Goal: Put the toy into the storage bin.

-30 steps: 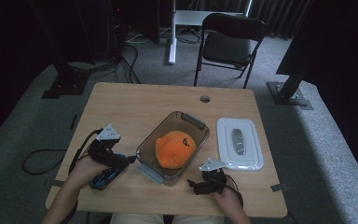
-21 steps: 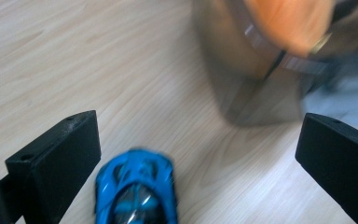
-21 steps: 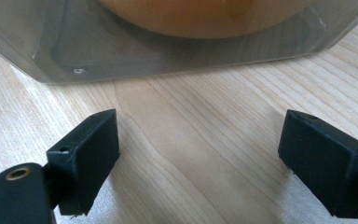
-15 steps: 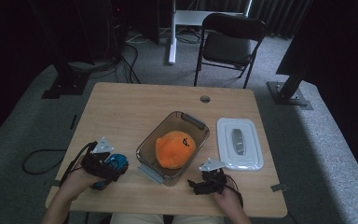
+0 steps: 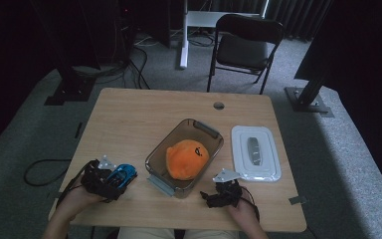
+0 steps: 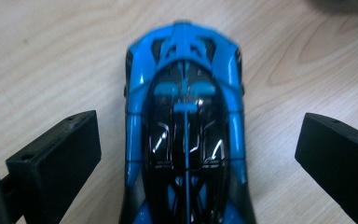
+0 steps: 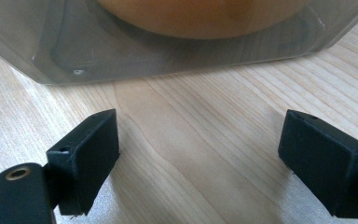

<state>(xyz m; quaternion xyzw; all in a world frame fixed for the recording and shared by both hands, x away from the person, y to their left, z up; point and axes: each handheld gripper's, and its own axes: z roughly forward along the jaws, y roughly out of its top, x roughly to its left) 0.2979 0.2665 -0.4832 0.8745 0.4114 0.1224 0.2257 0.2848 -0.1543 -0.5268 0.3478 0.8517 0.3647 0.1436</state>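
Observation:
A blue and black toy car [image 6: 186, 135] lies on the wooden table near the front left [image 5: 122, 174]. My left gripper [image 6: 200, 149] is open, one jaw on each side of the car with a gap to both; in the high view the left gripper [image 5: 115, 178] sits just left of the car. My right gripper [image 5: 214, 196] rests open on the table at the front right with nothing between its jaws [image 7: 200, 158]. Just ahead of it stands a clear container [image 7: 168, 56] holding an orange plush toy [image 5: 186, 158].
The clear container [image 5: 204, 129] lies diagonally at the table's middle. A white lid [image 5: 268, 172] with a grey handle lies to its right. There is a cable hole [image 5: 219, 105] near the table's far edge and a black folding chair [image 5: 243, 45] beyond it.
The left hand has drawn back toward the front left corner. The blue car now lies flat on the table between open jaws. The right gripper has not moved.

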